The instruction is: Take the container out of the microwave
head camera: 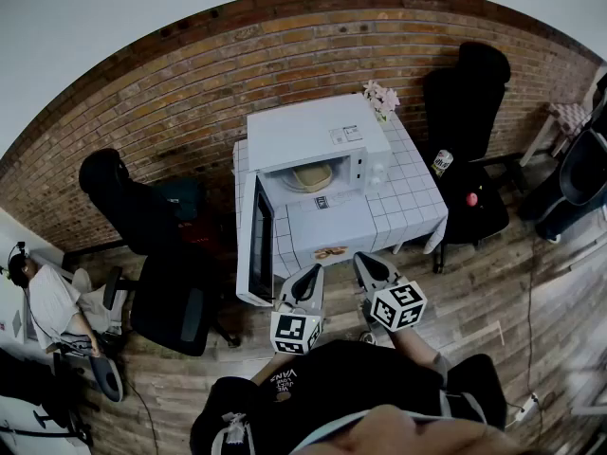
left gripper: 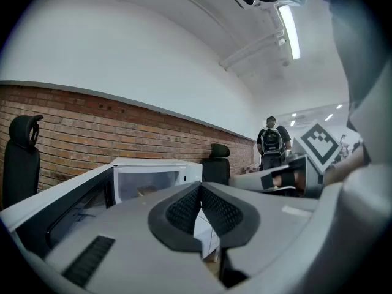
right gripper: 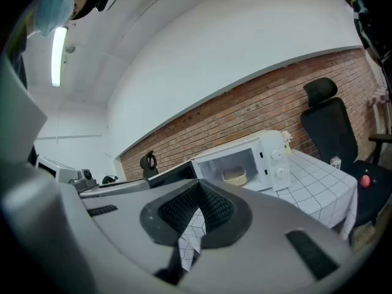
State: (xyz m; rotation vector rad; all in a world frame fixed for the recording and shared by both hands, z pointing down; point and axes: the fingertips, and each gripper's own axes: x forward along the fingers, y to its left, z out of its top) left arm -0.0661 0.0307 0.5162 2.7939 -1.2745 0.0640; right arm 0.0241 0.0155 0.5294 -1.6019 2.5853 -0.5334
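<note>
1. The left gripper [head camera: 308, 278] is hanging at the lower middle of the head view. Its jaws are pressing together with nothing between them.
2. The right gripper [head camera: 368, 265] is hovering just to the right of it, likewise closed and empty, and is pointing toward the table [head camera: 410, 190].
3. Both grippers are sitting in front of the table's near edge, well apart from the microwave [head camera: 318, 133].
4. The microwave is standing at the centre of the head view, on the white tiled table. Its door [head camera: 256, 250] is standing wide open toward the lower left.
5. The container [head camera: 311, 176], a pale round dish, is resting inside the open cavity. In the right gripper view it is showing just right of centre.
6. Judging from this, the door step is looking done and the container is not yet being touched.
7. What is remaining, it seems, is to reach in, part a pair of jaws, grip the container and bring it out through the opening.
</note>
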